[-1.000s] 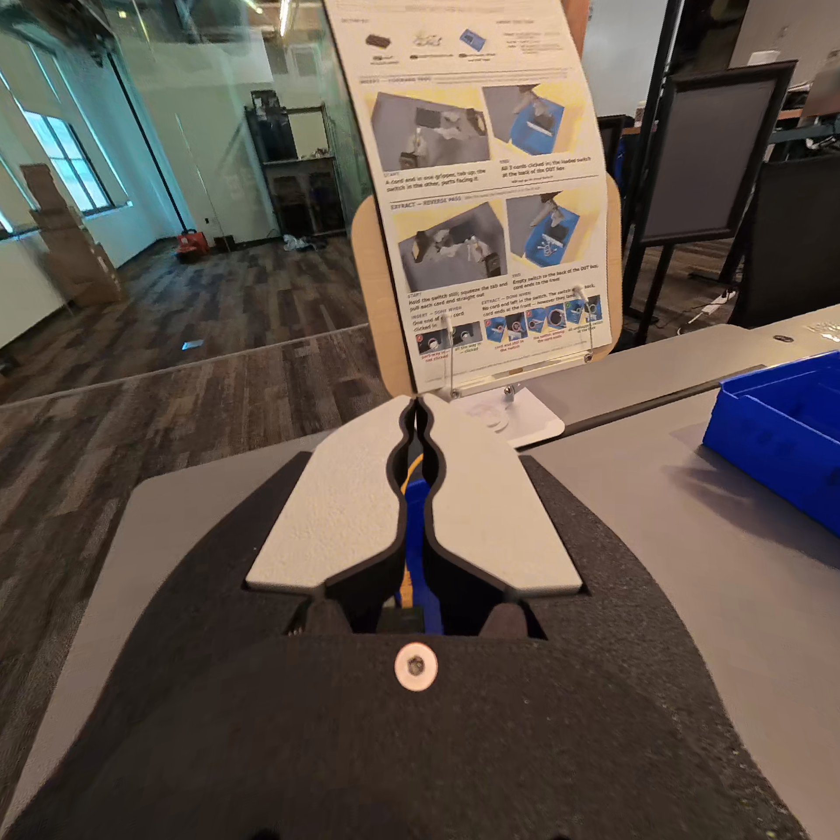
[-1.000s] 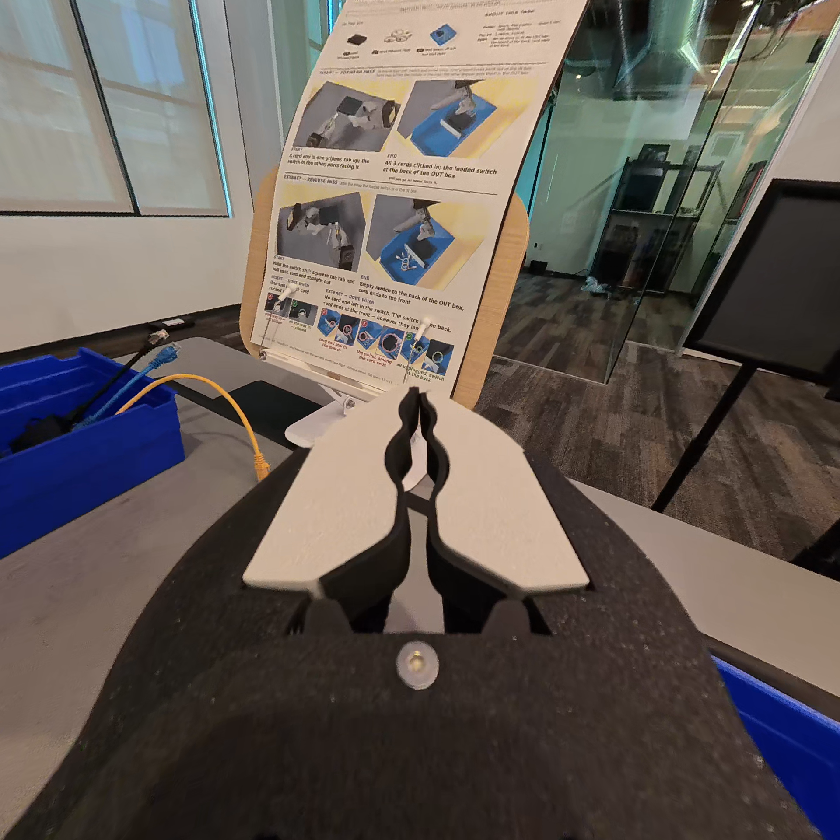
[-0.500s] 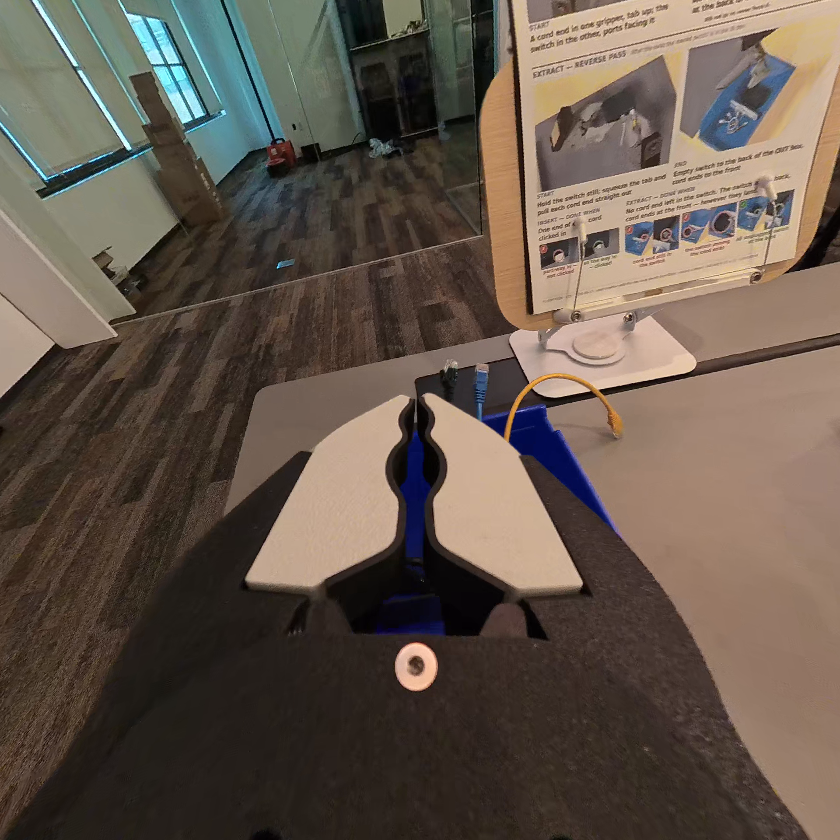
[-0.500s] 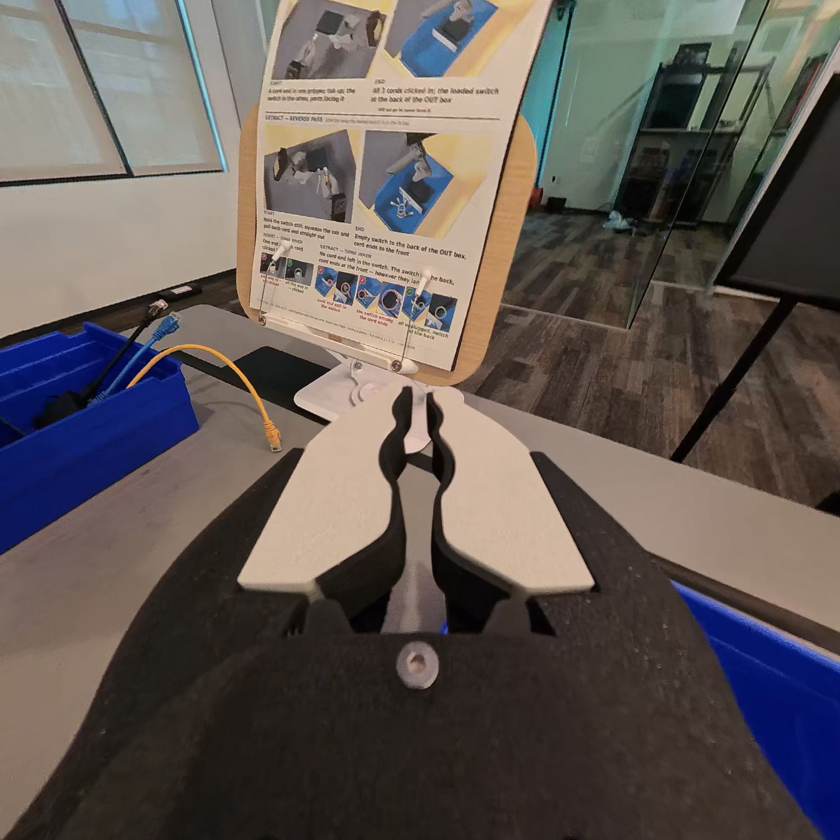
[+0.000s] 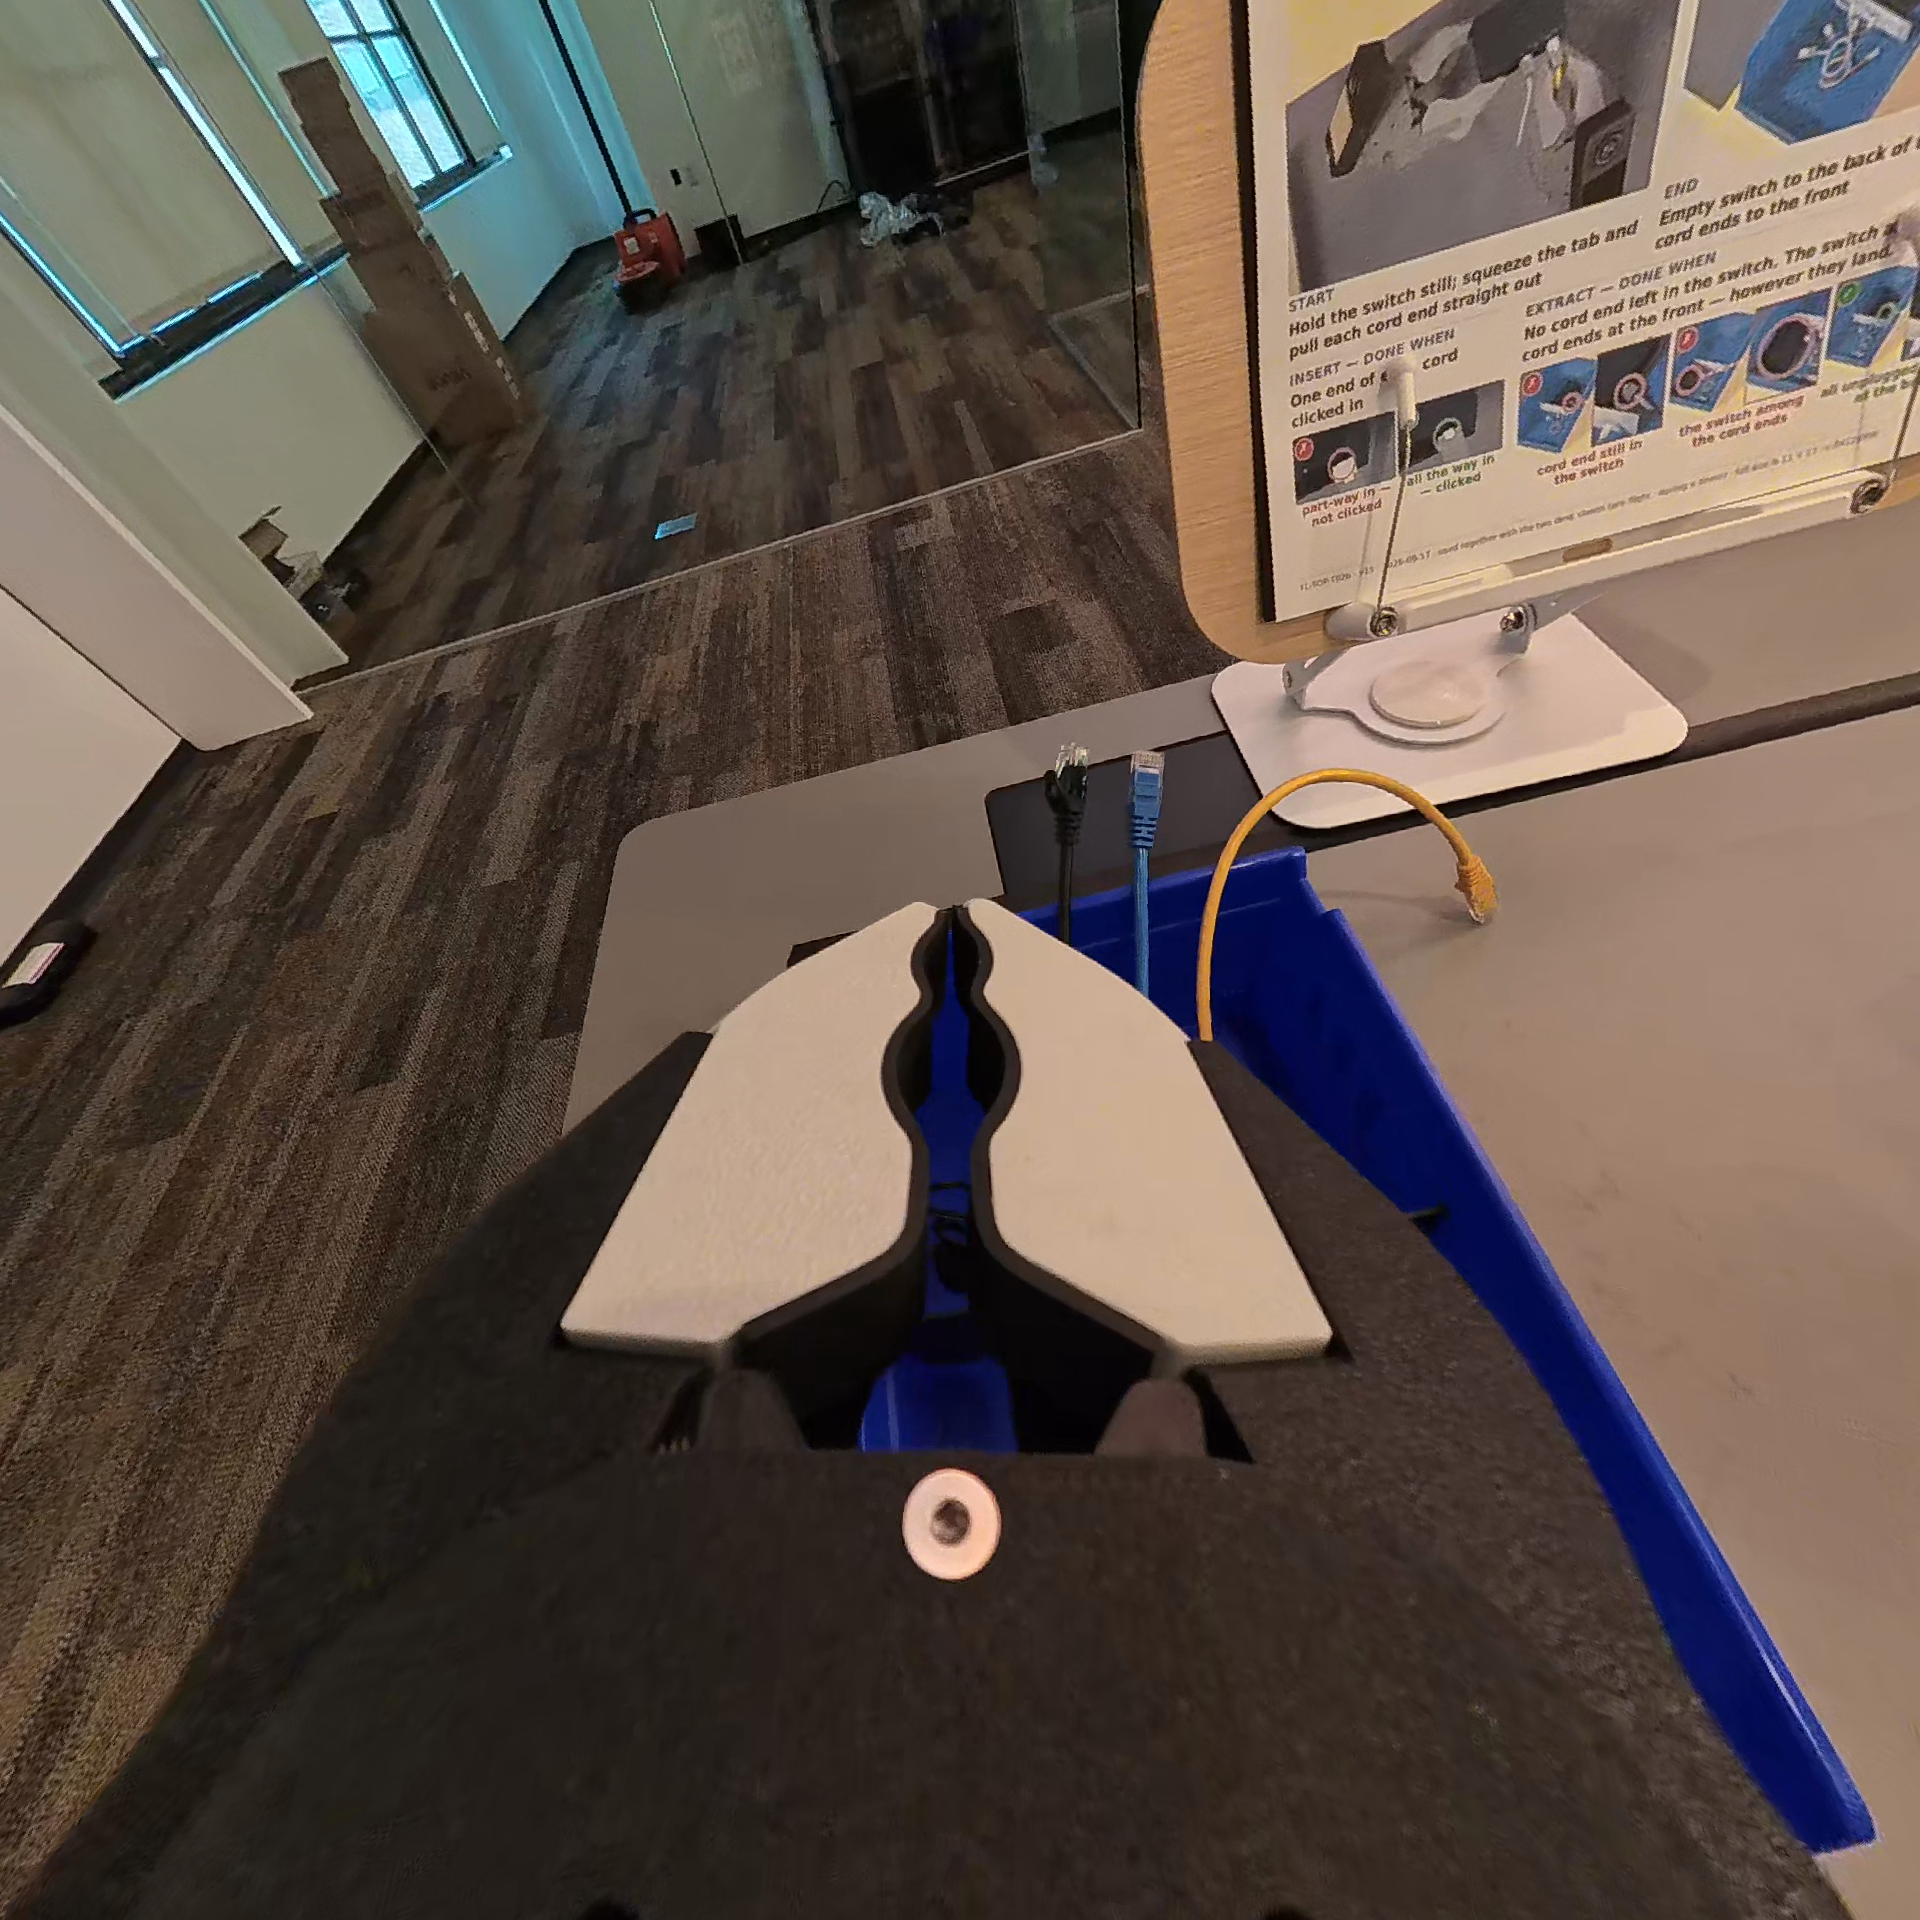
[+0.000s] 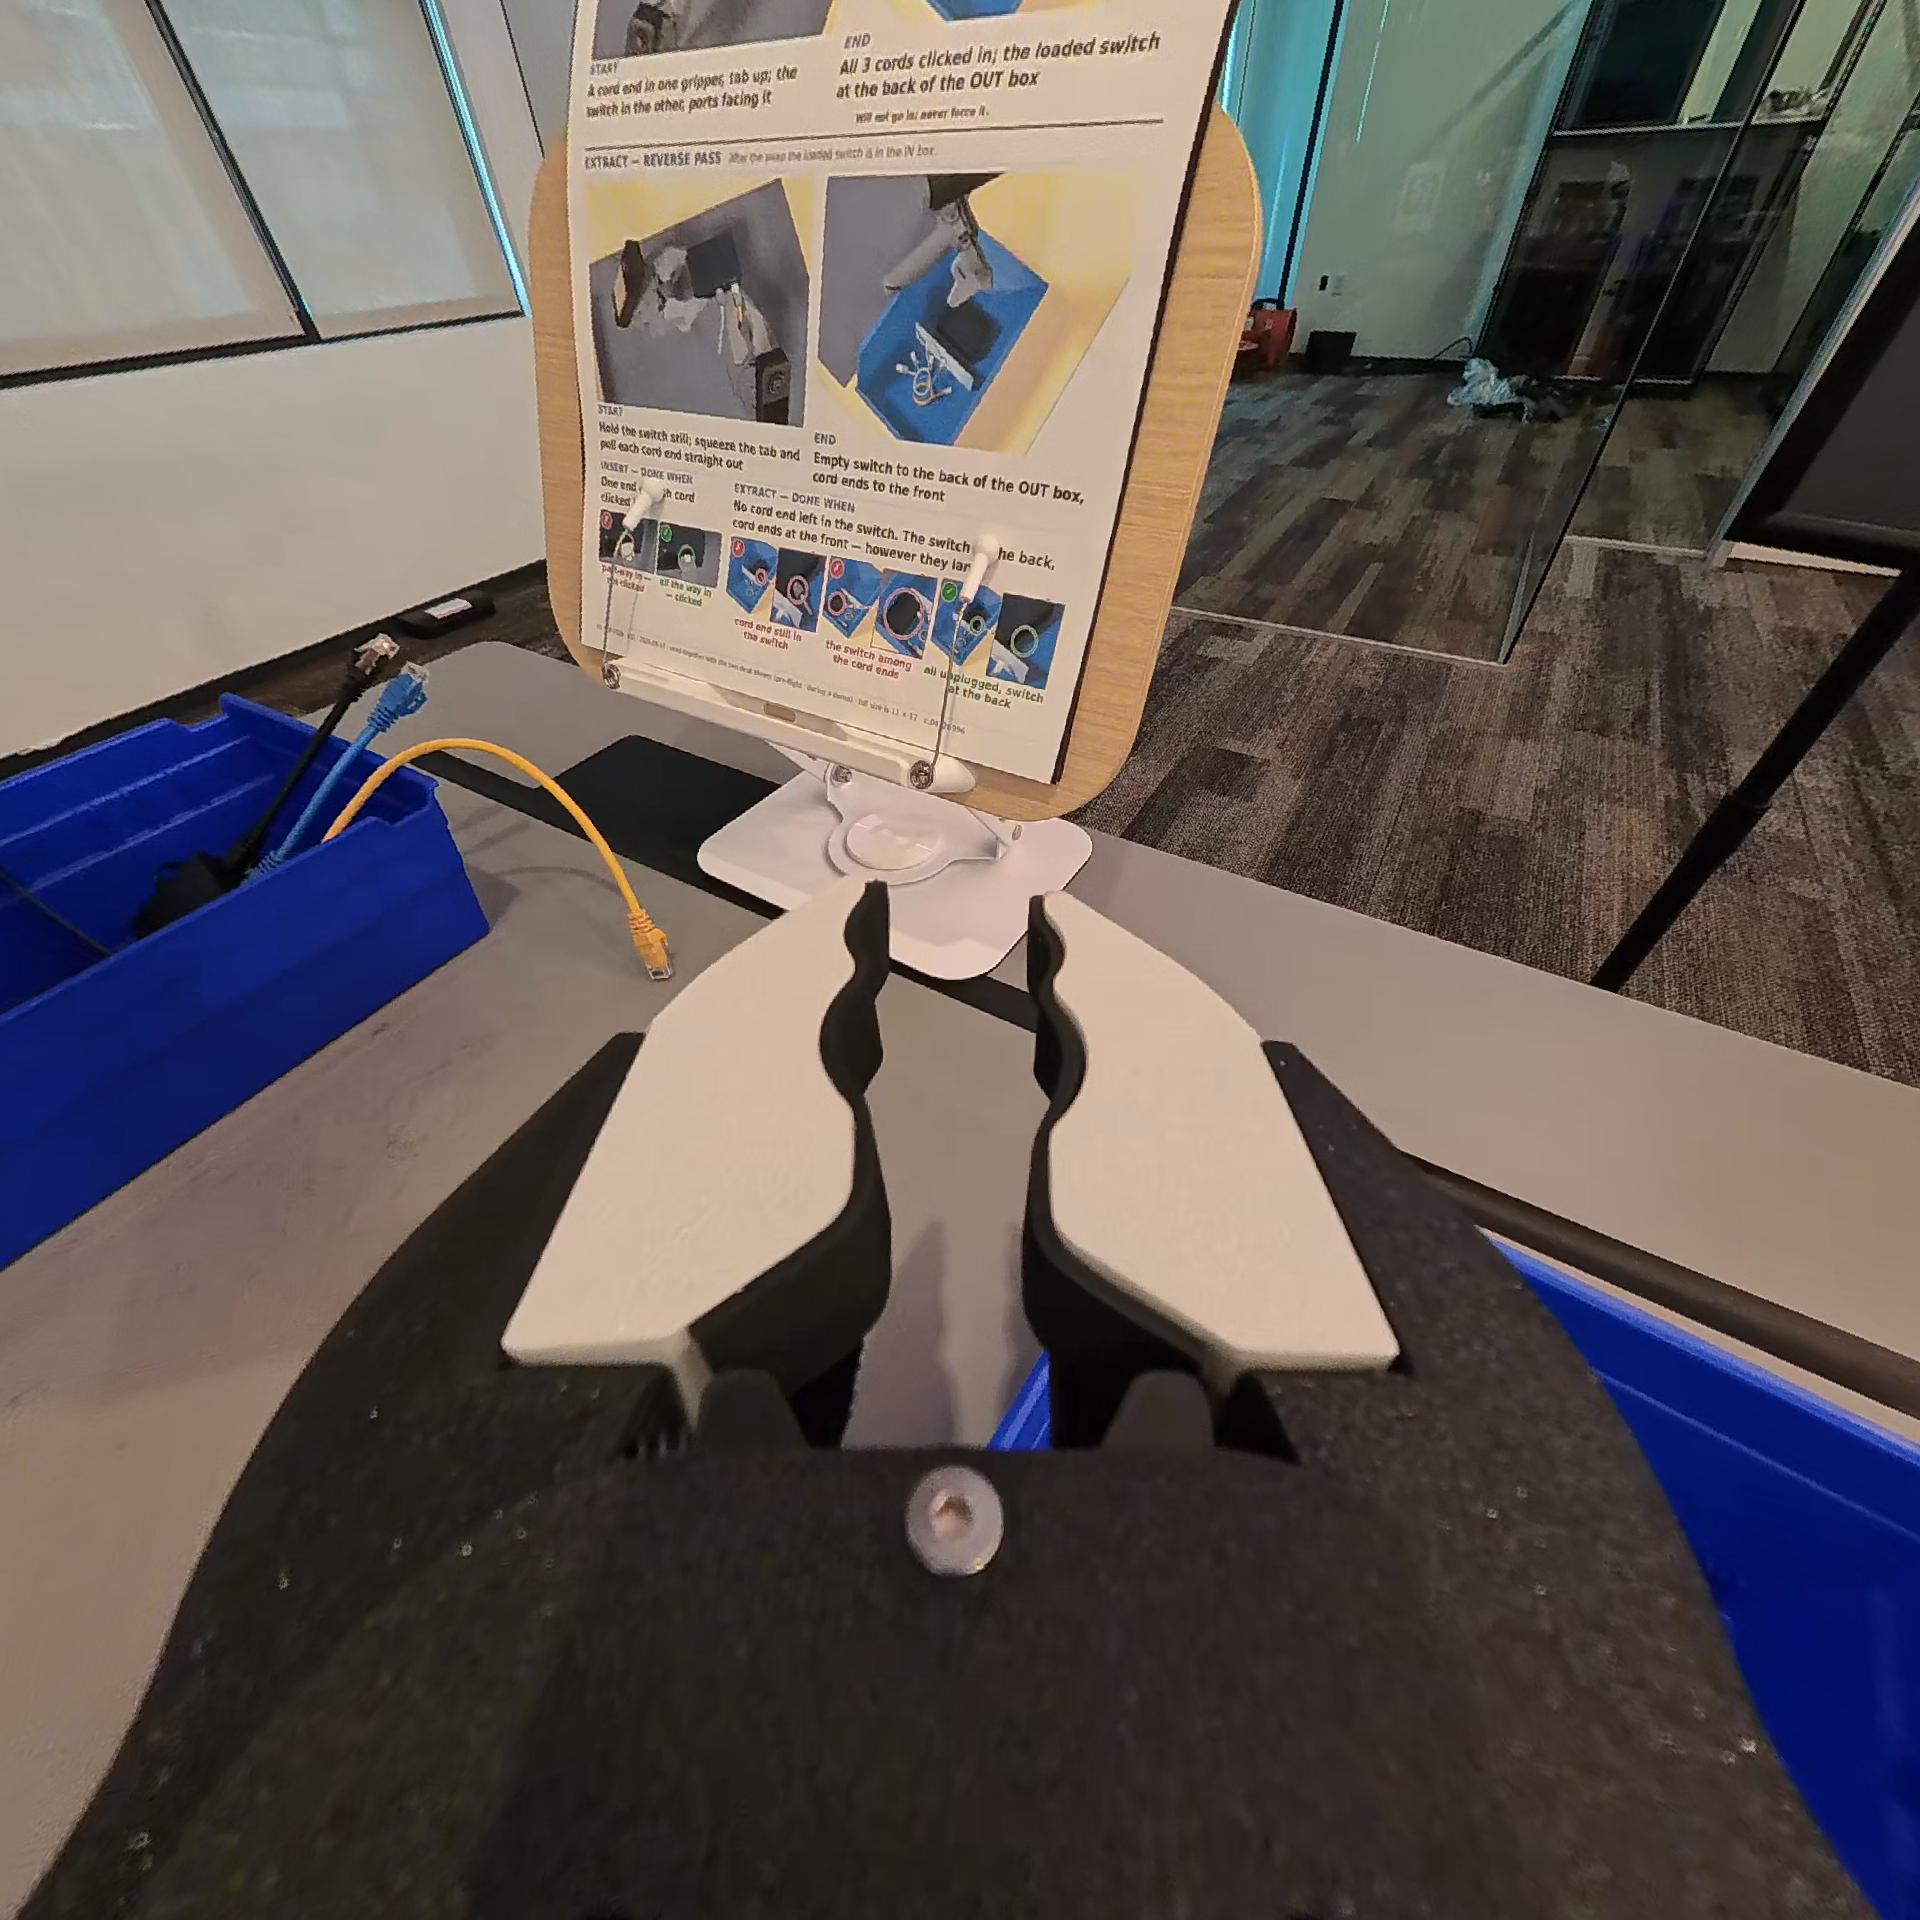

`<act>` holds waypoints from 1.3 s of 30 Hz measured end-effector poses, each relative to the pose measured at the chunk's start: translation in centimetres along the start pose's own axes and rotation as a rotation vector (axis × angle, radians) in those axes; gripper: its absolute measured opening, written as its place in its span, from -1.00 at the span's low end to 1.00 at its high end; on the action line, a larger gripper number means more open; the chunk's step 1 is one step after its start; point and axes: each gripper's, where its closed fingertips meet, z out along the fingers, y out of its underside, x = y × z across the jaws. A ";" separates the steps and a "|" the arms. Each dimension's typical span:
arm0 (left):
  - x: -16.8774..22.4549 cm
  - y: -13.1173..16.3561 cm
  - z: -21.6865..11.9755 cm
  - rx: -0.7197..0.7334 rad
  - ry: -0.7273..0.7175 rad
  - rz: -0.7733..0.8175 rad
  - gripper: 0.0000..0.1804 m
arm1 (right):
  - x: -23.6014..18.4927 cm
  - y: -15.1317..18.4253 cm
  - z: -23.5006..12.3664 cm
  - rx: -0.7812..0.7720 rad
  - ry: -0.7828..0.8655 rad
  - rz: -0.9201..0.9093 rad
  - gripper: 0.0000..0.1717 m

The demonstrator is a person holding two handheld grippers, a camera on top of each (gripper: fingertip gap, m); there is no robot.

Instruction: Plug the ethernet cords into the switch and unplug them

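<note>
- Three cords stick out of the blue bin [image 5: 1351,1039] in the left wrist view: black cord [image 5: 1065,821], blue cord [image 5: 1143,831], yellow cord [image 5: 1299,790], whose plug arcs over the rim to the grey table [image 5: 1662,1143].
- Left gripper [image 5: 953,914] hangs over the bin, tips pressed together on nothing.
- Right wrist view: right gripper [image 6: 956,914] spread wide, bare, above the table in front of the instruction sheet stand [image 6: 894,862].
- Same bin [image 6: 208,987] sits left; switch [image 6: 187,883] seems to be the dark lump inside, not clear.
</note>
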 end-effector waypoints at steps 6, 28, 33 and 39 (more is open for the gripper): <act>-0.1 0.0 0.0 -0.001 0.001 -0.001 -1.00 | 0.0 -0.1 -0.1 0.002 -0.008 0.007 -0.68; 0.5 -0.3 0.0 -0.002 0.004 0.026 -1.00 | 0.9 0.5 -0.2 -0.049 0.059 -0.007 -0.66; 0.4 -0.2 -0.1 -0.002 0.003 0.025 -1.00 | 0.8 0.4 -0.4 -0.059 0.073 -0.026 -0.66; 0.6 -0.4 -0.2 0.005 0.005 0.031 -1.00 | 1.2 0.4 -0.7 -0.082 0.138 -0.071 -0.67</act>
